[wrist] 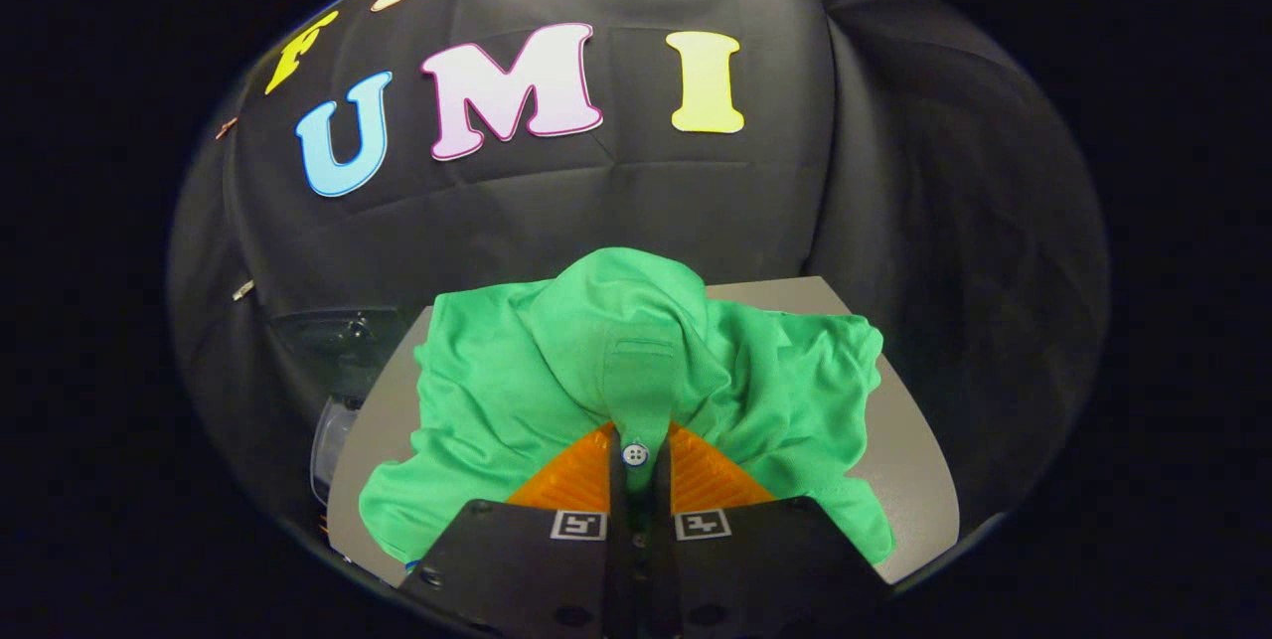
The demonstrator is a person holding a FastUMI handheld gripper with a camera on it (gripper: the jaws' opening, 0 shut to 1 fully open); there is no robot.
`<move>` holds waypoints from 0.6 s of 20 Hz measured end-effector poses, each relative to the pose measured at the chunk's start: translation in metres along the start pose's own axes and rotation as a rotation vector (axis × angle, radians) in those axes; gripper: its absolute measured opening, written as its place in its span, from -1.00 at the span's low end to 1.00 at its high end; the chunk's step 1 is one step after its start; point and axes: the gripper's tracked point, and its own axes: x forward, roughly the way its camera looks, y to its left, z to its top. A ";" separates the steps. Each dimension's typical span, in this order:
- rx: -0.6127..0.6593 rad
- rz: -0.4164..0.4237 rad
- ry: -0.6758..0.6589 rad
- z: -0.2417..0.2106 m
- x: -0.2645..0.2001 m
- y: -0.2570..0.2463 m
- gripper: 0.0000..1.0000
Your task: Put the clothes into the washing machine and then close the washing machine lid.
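Note:
A green shirt (517, 391) hangs bunched from my gripper (636, 450), which is shut on its button placket; a white button sits pinched between the two fingers. The cloth rises to a peak just ahead of the fingers and drapes down on both sides over a grey table (914, 460). To the left of the table, lower down, part of the washing machine (333, 420) shows, with a dark clear lid and a pale rim. Its inside is hidden.
The grey table's right part is bare beside the shirt. Black cloth walls close the booth behind the table and to its right.

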 end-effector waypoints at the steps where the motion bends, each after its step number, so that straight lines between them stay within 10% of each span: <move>1: 0.017 0.018 -0.016 0.008 -0.007 0.002 -0.80; 12: -0.029 0.294 -0.171 0.080 -0.100 0.139 -0.80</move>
